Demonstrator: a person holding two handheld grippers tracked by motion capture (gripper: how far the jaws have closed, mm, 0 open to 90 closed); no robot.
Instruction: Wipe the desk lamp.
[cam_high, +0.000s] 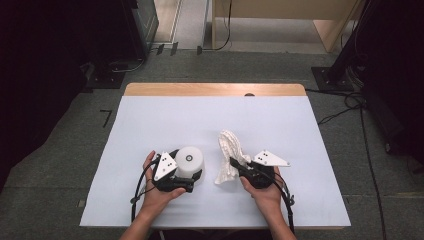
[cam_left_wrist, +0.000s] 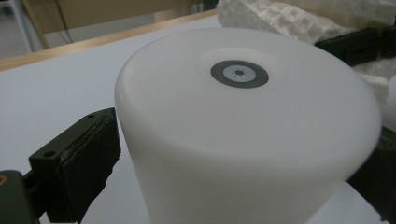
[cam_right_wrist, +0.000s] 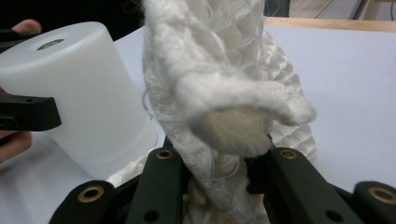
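A white cylinder (cam_high: 190, 157) with a small grey round mark on top stands on the white-covered table (cam_high: 200, 115), left of centre. My left gripper (cam_high: 187, 171) is open with its jaws either side of the cylinder (cam_left_wrist: 243, 121); the left pad (cam_left_wrist: 88, 154) sits close beside its wall. A crumpled white knitted cloth (cam_high: 231, 150) rises from the table just right of the cylinder. My right gripper (cam_high: 234, 164) is shut on the cloth's lower part (cam_right_wrist: 219, 70), its jaws (cam_right_wrist: 217, 161) pinching a bunched fold. The cylinder (cam_right_wrist: 79, 84) stands just left of the cloth in the right gripper view.
The table's wooden far edge (cam_high: 215, 89) shows beyond the white cover. Dark equipment (cam_high: 60, 50) stands on the floor at the left, and cables (cam_high: 350, 105) trail at the right. Light wooden furniture (cam_high: 280, 15) stands behind the table.
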